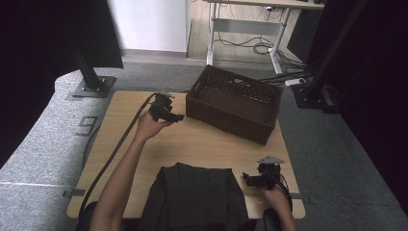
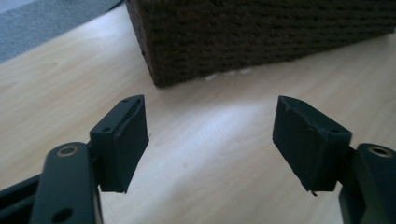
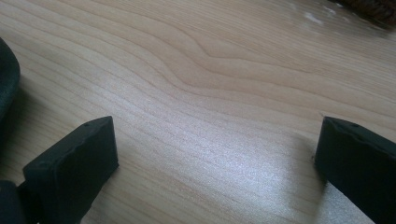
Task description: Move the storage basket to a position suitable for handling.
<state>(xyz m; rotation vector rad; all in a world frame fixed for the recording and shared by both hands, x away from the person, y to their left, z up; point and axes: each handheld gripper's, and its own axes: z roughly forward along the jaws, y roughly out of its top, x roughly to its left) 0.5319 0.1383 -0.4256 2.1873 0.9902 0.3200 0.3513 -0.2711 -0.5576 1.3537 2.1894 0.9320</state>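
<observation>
A dark brown woven basket [image 1: 226, 119] stands on the far right part of the wooden table [image 1: 192, 144]. A dark folded cloth [image 1: 192, 195] lies at the table's front edge. My left gripper [image 1: 176, 117] is held just left of the basket, pointing at its near corner. In the left gripper view the gripper [image 2: 210, 107] is open with bare table between its jaws, and the basket [image 2: 261, 32] stands close ahead. My right gripper [image 1: 246, 178] rests low beside the cloth's right edge. In its own view this gripper [image 3: 217, 128] is wide open over bare wood, with the cloth [image 3: 7, 79] at the left edge.
Grey carpet surrounds the table. Black stand bases [image 1: 91, 86] sit at the far left and far right. A white desk frame with loose cables [image 1: 260, 45] stands behind. A strip of the basket [image 3: 373, 5] shows at the right gripper view's top right corner.
</observation>
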